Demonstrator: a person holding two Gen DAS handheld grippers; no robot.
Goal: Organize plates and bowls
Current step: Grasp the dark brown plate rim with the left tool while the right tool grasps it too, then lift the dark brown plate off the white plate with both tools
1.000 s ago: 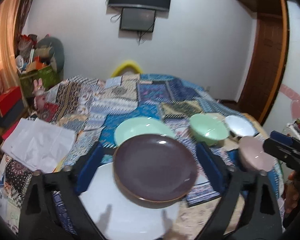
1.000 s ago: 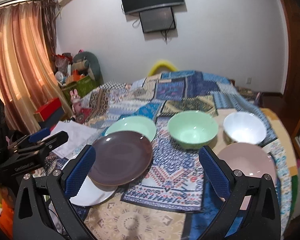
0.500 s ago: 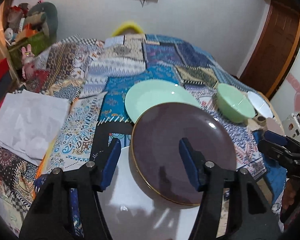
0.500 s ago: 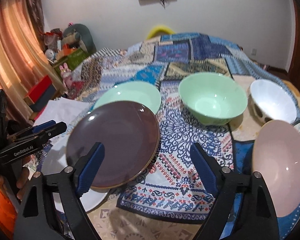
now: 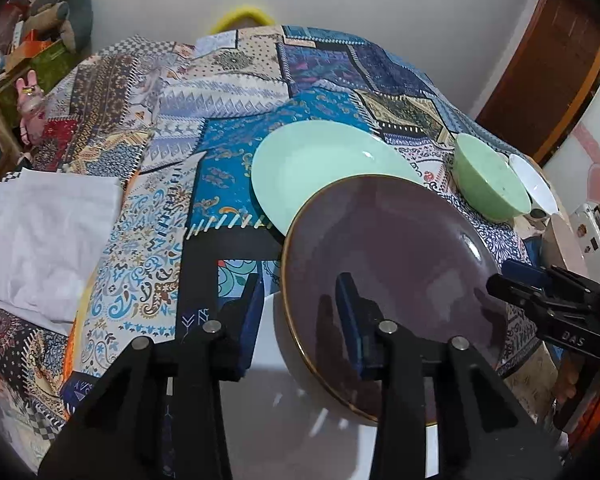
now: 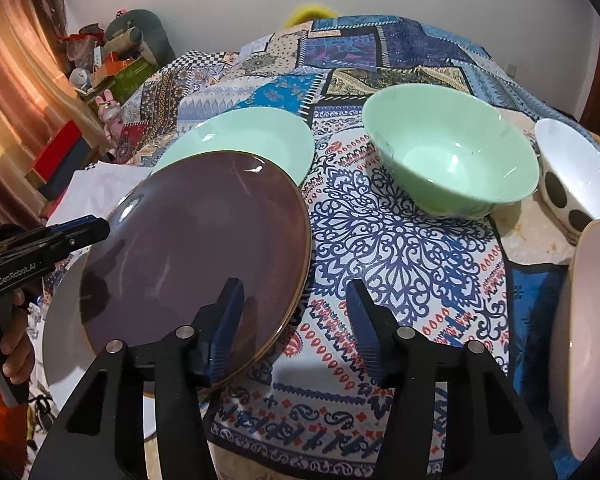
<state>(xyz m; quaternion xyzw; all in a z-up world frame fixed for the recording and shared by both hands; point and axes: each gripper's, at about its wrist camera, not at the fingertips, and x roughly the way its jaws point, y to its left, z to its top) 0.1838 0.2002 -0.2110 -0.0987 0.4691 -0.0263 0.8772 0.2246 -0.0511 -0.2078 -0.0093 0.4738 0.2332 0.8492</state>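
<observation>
A dark purple plate (image 5: pixel 400 272) (image 6: pixel 196 248) rests tilted, its near part on a white plate (image 5: pixel 320 432) (image 6: pixel 60 320) and its far rim over a mint green plate (image 5: pixel 324 168) (image 6: pixel 256 136). My left gripper (image 5: pixel 302 320) straddles the purple plate's left rim, jaws closing, pads not pressing on it. My right gripper (image 6: pixel 294 320) straddles its right rim, jaws also closing, one finger over the plate and the other over the cloth. A green bowl (image 6: pixel 452 160), a white dotted bowl (image 6: pixel 580 176) and a pink plate (image 6: pixel 588 320) stand to the right.
A patchwork cloth (image 6: pixel 400 240) covers the table. A folded white sheet (image 5: pixel 40 240) lies at the left. Boxes and soft toys (image 6: pixel 112 60) crowd the left wall, a brown door (image 5: pixel 540 80) is at the right. A person's hand (image 6: pixel 16 344) holds the left gripper.
Both grippers have come down and forward onto the purple plate, tilting further downward. Their jaws have narrowed from wide apart to a close straddle of its rims.
</observation>
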